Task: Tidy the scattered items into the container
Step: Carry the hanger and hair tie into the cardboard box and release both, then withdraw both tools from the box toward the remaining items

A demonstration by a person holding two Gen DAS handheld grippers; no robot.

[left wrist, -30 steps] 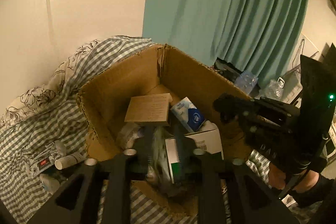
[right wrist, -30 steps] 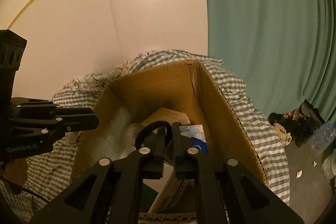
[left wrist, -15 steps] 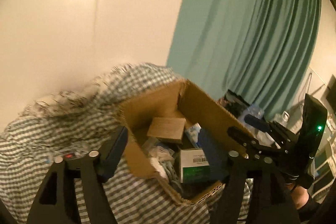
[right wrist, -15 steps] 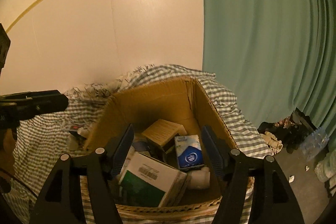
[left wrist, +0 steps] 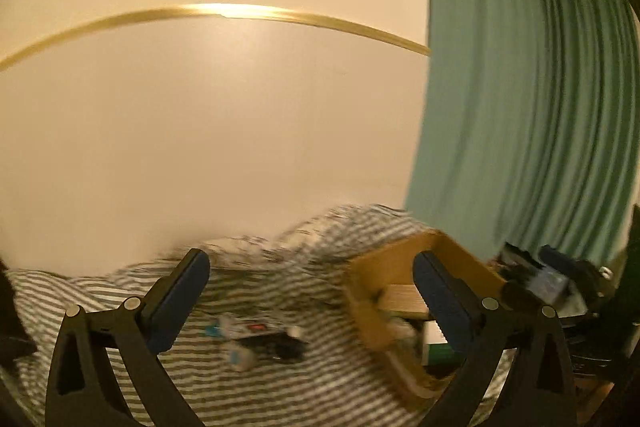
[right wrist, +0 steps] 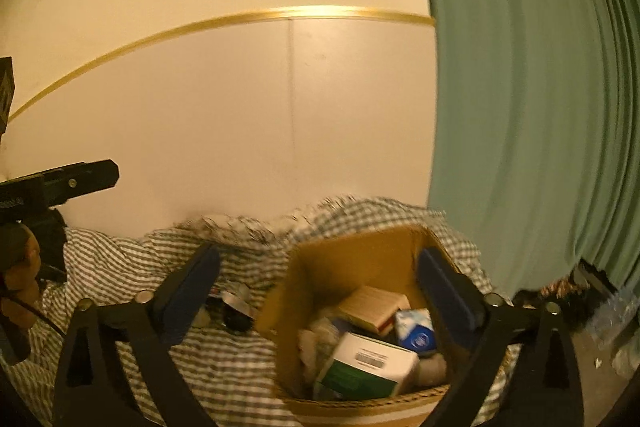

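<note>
Spread wide, having just opened with nothing between: left gripper [left wrist: 312, 291] and right gripper [right wrist: 318, 285], above cardboard box [right wrist: 352, 263] at lower right.

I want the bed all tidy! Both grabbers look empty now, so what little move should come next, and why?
Probably swing the left gripper down toward the small tubes and dark items scattered on the striped bedsheet. Both grippers' fingers have just been opening with nothing between them, those items lie outside the brown cardboard box, and the left gripper looks closest.
</note>
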